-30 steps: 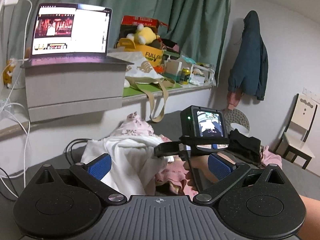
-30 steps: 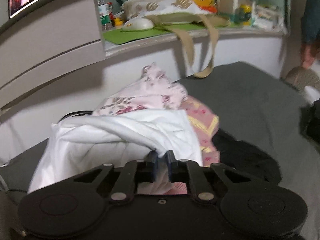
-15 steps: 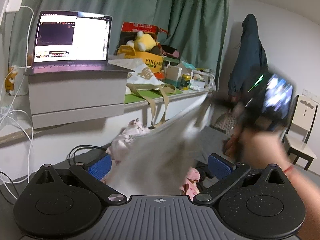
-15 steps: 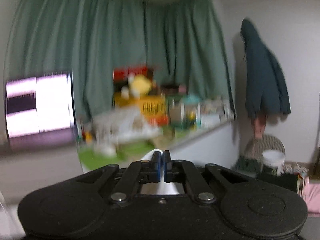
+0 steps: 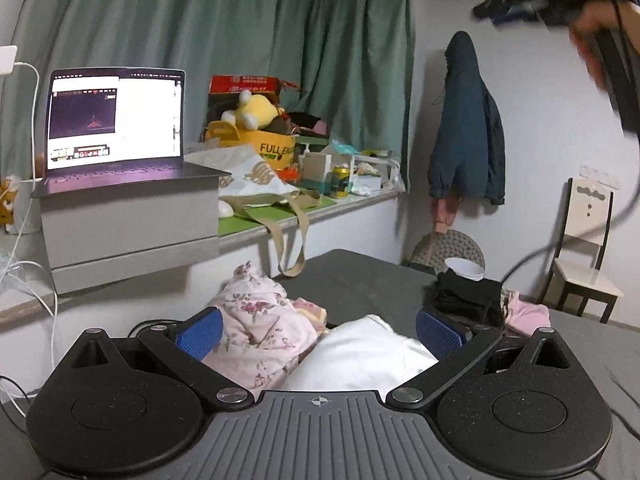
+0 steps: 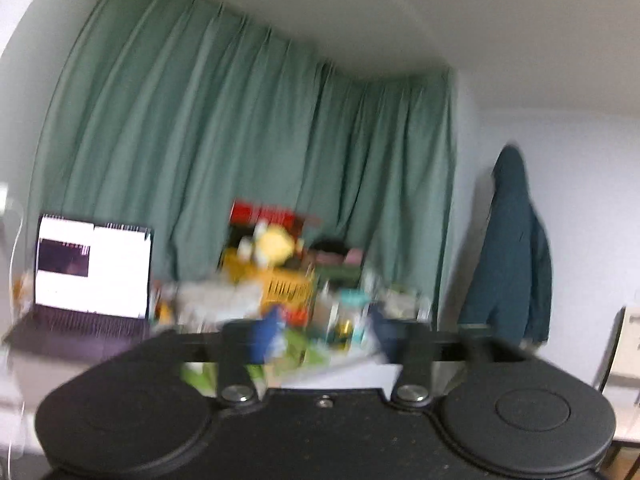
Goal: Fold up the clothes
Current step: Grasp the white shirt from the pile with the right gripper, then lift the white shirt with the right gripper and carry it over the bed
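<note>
A crumpled white cotton garment (image 5: 360, 356) lies on the dark grey bed (image 5: 360, 280), low in the left wrist view between the spread blue-padded fingers (image 5: 198, 332) of the left tool (image 5: 318, 330), which is released and grasps nothing. Touching it at 9 o'clock is a bunched pink floral garment (image 5: 256, 328), with a pink and yellow striped piece (image 5: 310, 310) tucked against its 3 o'clock edge. At 2 o'clock from the white garment, a folded black garment (image 5: 466, 294) sits on the bed, with a pink cloth (image 5: 528, 314) just beside it.

The right tool (image 6: 324, 338) is raised high, seen blurred at 1 o'clock in the left wrist view; its own blurred view shows the fingers apart with nothing between them.

Beyond the bed, a cluttered ledge carries an open laptop (image 5: 116, 128) on a grey box, a yellow plush toy (image 5: 256, 108) and a beige tote bag (image 5: 260, 184), against green curtains (image 5: 240, 40). A dark teal jacket (image 5: 466, 128) hangs on the wall at 2 o'clock, and a white wooden chair (image 5: 586, 240) stands at 3 o'clock.
</note>
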`<state>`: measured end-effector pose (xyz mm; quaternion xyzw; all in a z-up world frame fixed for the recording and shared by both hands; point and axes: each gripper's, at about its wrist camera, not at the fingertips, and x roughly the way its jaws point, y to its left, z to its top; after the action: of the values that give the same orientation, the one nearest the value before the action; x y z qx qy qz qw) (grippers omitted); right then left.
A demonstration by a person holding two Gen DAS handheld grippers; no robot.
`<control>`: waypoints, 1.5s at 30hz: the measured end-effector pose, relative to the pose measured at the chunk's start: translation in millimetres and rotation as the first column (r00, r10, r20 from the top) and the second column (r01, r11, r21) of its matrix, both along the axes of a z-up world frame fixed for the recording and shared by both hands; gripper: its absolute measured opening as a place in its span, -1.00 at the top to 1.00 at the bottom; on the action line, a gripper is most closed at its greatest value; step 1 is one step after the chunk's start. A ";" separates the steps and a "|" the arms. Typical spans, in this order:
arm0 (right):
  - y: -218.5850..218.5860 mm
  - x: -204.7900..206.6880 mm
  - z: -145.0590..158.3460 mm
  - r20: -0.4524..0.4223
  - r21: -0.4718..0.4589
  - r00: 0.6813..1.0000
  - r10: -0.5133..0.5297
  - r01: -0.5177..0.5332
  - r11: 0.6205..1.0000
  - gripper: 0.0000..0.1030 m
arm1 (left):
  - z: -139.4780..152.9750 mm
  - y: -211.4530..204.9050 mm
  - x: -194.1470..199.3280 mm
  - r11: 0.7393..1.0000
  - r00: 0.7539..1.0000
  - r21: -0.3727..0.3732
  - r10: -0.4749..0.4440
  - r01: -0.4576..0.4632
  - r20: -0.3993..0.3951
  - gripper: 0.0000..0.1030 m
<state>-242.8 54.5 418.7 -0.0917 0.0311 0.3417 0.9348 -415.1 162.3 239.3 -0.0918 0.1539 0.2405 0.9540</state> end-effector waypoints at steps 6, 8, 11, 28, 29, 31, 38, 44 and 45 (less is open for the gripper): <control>-7.1 36.6 -129.0 -0.206 -0.165 0.977 0.050 -0.085 0.983 -0.32 | 2.7 -12.3 1.0 1.000 1.000 0.021 -0.019 0.020 -0.011 -1.00; -10.6 44.5 -173.5 -0.254 -0.278 0.966 0.048 -0.121 0.953 -0.32 | 0.3 -16.1 3.2 0.999 0.999 0.031 -0.032 0.033 -0.026 -1.00; -16.1 46.9 -226.9 -0.304 -0.423 0.953 0.016 -0.150 0.893 -0.30 | -3.9 -21.9 6.4 0.998 0.997 0.044 -0.052 0.055 -0.052 -1.00; 7.8 81.8 -307.4 -0.324 -0.522 0.946 0.008 -0.186 0.832 -0.09 | -18.9 -39.0 16.4 0.968 0.965 -0.006 -0.250 0.251 -0.079 -1.00; 12.3 85.0 -308.8 -0.317 -0.532 0.949 0.005 -0.182 0.827 -0.09 | -19.6 -38.9 16.6 0.967 0.964 -0.011 -0.253 0.253 -0.081 -1.00; 25.3 94.5 -313.8 -0.323 -0.551 0.946 0.002 -0.190 0.813 -0.09 | -20.9 -38.2 16.3 0.966 0.963 -0.017 -0.258 0.257 -0.083 -1.00; 64.7 121.0 -342.5 -0.372 -0.685 0.923 0.097 -0.343 0.643 -0.08 | -22.2 -32.8 17.4 0.966 0.963 -0.012 -0.258 0.258 -0.083 -1.00; 61.7 116.7 -335.6 -0.373 -0.603 0.927 0.048 -0.281 0.747 0.85 | -19.9 -23.2 20.2 0.971 0.969 -0.026 -0.238 0.236 -0.070 -1.00; 57.8 114.8 -330.8 -0.336 -0.581 0.942 0.003 -0.210 0.786 0.85 | -20.7 -21.9 19.7 0.971 0.969 -0.032 -0.238 0.236 -0.069 -1.00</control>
<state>-128.0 112.3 87.9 -0.3331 0.2838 0.3763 0.8166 -395.4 140.4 218.6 -0.0749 0.2010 0.1264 0.9685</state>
